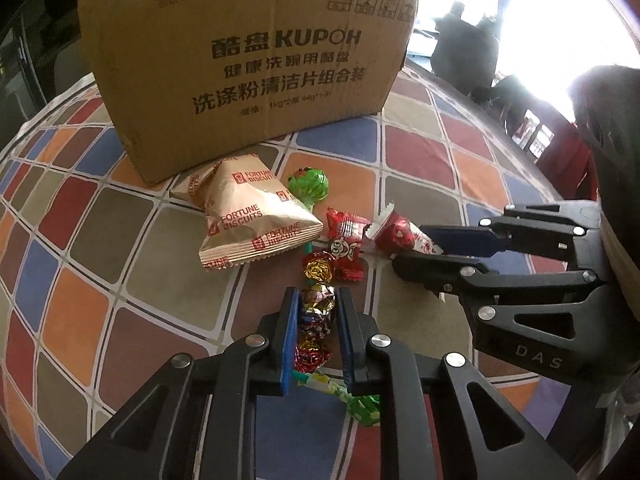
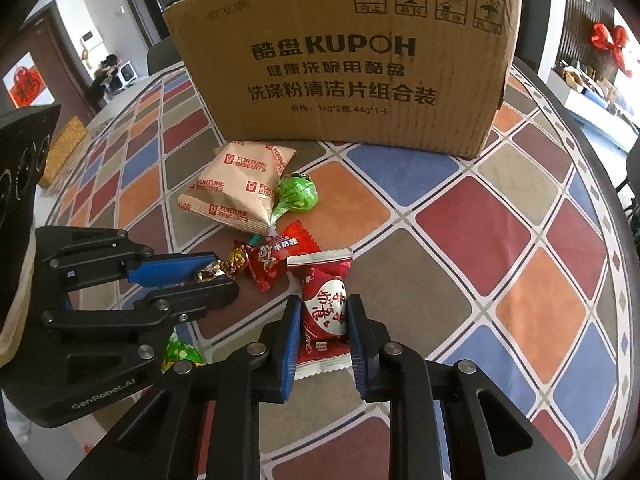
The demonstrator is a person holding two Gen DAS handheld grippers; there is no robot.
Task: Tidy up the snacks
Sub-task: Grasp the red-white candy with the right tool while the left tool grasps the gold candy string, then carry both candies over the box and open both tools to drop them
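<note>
Left gripper [image 1: 318,308] has its jaws pinched narrow round a string of foil-wrapped gold-and-red sweets [image 1: 316,304], which lies on the chequered multicolour tablecloth [image 1: 420,148]. Right gripper [image 2: 323,320] w/ jaws set either side of a red-and-white heart-print candy packet [image 2: 324,300], touching it, flat on the cloth. Just beyond sit a tan Fortune Biscuits pack [image 2: 236,188], a green foil lollipop [image 2: 298,194] & a small red cartoon candy wrapper [image 2: 276,258], all in front of the brown KUPOH cardboard box [image 2: 340,60].

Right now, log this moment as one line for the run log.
left gripper: around foil candy, not lifted | right gripper: around red candy packet | cardboard box: behind pile
</note>
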